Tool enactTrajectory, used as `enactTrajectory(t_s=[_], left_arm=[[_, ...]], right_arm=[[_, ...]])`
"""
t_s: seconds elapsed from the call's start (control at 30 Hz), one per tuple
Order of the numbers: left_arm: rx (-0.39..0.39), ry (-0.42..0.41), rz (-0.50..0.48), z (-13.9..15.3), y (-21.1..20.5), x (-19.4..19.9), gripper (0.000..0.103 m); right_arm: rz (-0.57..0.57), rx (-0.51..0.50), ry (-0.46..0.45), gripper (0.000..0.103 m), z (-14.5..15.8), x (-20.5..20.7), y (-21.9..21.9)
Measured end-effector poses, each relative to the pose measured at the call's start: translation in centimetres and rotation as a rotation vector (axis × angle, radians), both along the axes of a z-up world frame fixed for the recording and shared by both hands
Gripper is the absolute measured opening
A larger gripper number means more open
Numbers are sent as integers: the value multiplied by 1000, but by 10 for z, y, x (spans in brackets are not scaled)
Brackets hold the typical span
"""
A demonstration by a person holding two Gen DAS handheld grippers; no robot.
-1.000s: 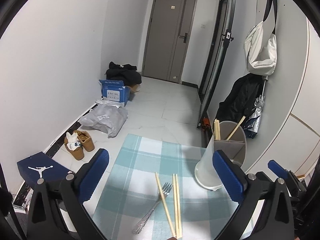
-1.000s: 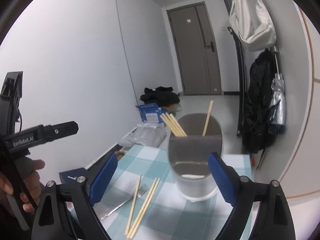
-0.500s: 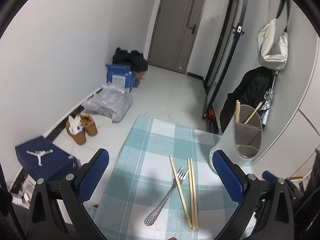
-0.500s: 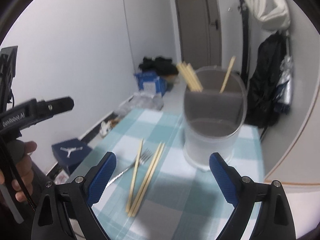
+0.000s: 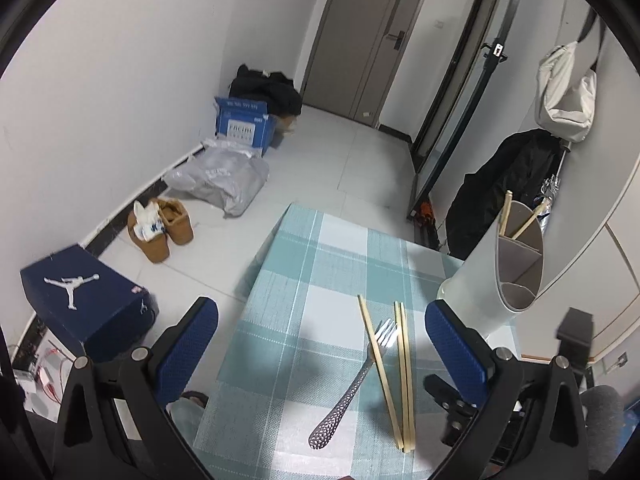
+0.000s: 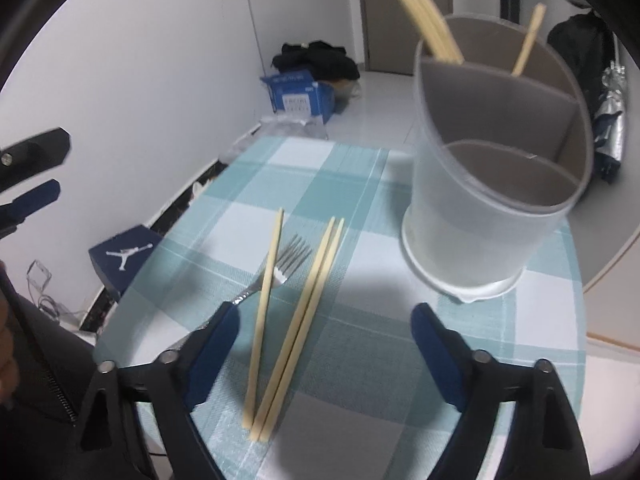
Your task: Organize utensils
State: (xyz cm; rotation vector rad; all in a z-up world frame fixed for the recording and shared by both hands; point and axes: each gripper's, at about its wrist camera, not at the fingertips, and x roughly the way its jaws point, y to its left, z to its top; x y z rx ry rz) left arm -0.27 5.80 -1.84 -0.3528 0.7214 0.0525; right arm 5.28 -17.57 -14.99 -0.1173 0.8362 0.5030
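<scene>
A round table with a teal and white checked cloth [image 6: 360,184] carries the utensils; three loose chopsticks [image 6: 298,332] lie on it, two of them side by side and touching, the third a little apart to their left and crossing over the fork [image 6: 280,268]; the fork lies slanted, its tines pointing toward the far side of the table, its dotted handle [image 5: 340,412] toward the near edge. A translucent utensil holder [image 6: 480,216] stands upright to the right of them, near but not touching; it is divided into compartments, and the back compartments already contain several chopsticks [image 6: 432,24], while the front one looks empty.

The right gripper [image 6: 324,336] hangs above the near ends of the loose chopsticks; its jaws are closing but the blue pads touch nothing, the chopsticks being seen between them. The left gripper [image 5: 320,340] is wide apart over the cloth and holds nothing; the fork and chopsticks appear between its fingers.
</scene>
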Motion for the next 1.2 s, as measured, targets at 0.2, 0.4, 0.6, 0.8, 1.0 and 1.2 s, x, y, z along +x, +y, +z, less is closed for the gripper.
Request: enactTrajectory(t_s=[0.2,0.4,0.6,0.8,1.0,1.2], left_arm=[[-41,43,15,-6,8,6,102],[-61,79,17,-12,9,12,102],[-69,115,32,-18,11,20,102],[-62,124,66,-19,16,22,102],[-53,143,88,-23,18,23,102],[-69,152,94,-24,21,23,102]], right_arm=[[6,-58,62,54,-20,12,15],[8,-109,87,29,-32,16,20],[34,-140,80,26,-30,17,25],[44,-144,122,26,-28,34,32],[44,-171,142,17,-28,39,41],[25,-104,200,14,-27,41,28]])
